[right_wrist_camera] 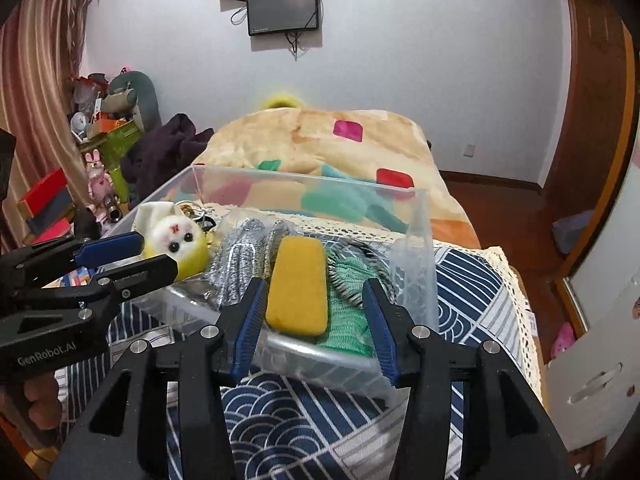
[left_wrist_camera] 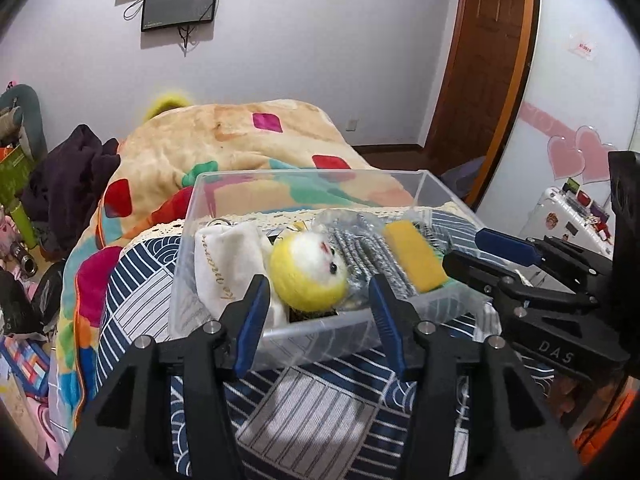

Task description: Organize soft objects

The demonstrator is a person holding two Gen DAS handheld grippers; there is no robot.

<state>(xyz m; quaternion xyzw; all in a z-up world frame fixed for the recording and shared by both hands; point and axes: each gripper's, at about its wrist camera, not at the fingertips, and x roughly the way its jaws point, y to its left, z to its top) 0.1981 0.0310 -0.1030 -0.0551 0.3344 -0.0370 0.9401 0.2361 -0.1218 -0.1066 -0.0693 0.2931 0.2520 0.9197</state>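
Observation:
A clear plastic bin [left_wrist_camera: 320, 330] stands on a blue patterned cloth. In it lie a yellow-and-white plush toy [left_wrist_camera: 310, 270], a white pouch [left_wrist_camera: 230, 264], a silver-grey bundle [left_wrist_camera: 368, 254] and a yellow sponge [left_wrist_camera: 414, 258]. My left gripper [left_wrist_camera: 320, 308] is open at the bin's near wall, its fingers either side of the plush without touching it. My right gripper [right_wrist_camera: 314, 312] is open at the near rim, its fingers flanking the sponge [right_wrist_camera: 298, 292] and a green mesh cloth [right_wrist_camera: 346, 304]. The plush [right_wrist_camera: 182, 242] and the left gripper [right_wrist_camera: 132, 258] also show in the right wrist view.
The bin [right_wrist_camera: 416, 248] sits on a cloth-covered surface [right_wrist_camera: 472, 280] beside a bed with a colourful blanket [left_wrist_camera: 240, 140]. Dark clothes [left_wrist_camera: 72, 172] and cluttered toys lie to the left. A wooden door [left_wrist_camera: 492, 60] and a white suitcase [left_wrist_camera: 568, 216] are to the right.

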